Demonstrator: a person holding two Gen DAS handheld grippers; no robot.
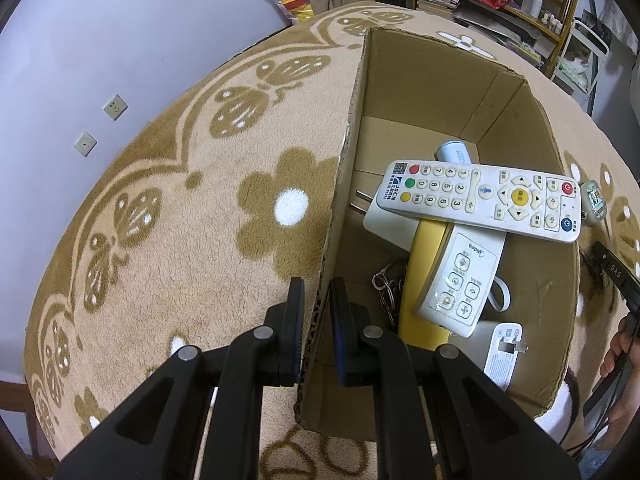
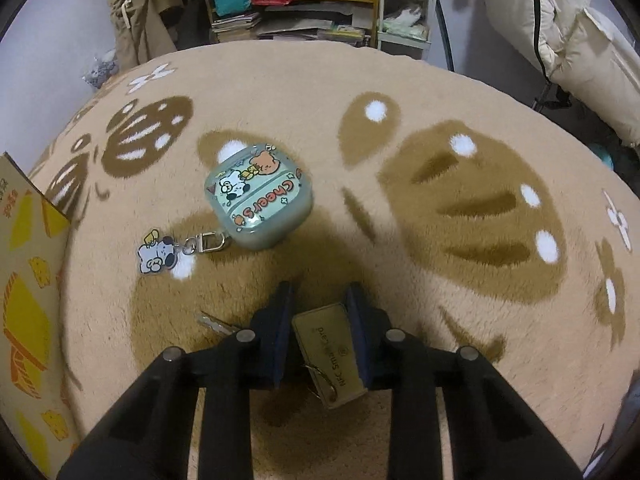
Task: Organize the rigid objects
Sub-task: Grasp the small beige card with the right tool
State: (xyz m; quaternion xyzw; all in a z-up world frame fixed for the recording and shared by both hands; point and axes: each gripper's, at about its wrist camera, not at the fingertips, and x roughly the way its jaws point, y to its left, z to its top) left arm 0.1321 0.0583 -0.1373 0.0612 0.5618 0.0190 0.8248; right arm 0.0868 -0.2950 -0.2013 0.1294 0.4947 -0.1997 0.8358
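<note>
A brown corrugated cardboard box (image 1: 420, 92) stands open on a fluffy beige rug patterned with brown flowers and butterflies (image 1: 168, 184), and the left gripper (image 1: 318, 320) is closed on the box's near left wall, one black finger outside and one inside, with the cardboard edge pinched between the pads. Inside the box a long white remote control with coloured round buttons (image 1: 480, 198) lies across the top of the pile, resting over a shorter white remote with four square buttons (image 1: 460, 280), which in turn lies on a yellow flat object (image 1: 420, 280). A white plug adapter with metal prongs (image 1: 502, 354) sits in the near corner, a pale blue cylinder (image 1: 454, 151) pokes out behind the long remote, and a tangle of metal chain (image 1: 386, 290) lies on the box floor near the gripped wall. In the right wrist view, the right gripper (image 2: 320, 320) has its fingers parted around a tan rectangular smart-card tag on a metal ring (image 2: 330, 350); whether the pads touch it cannot be told. Beyond it on the rug lies a mint-green square earbud case with cartoon bears (image 2: 258, 196), a puppy charm (image 2: 158, 258) clipped to it.
</note>
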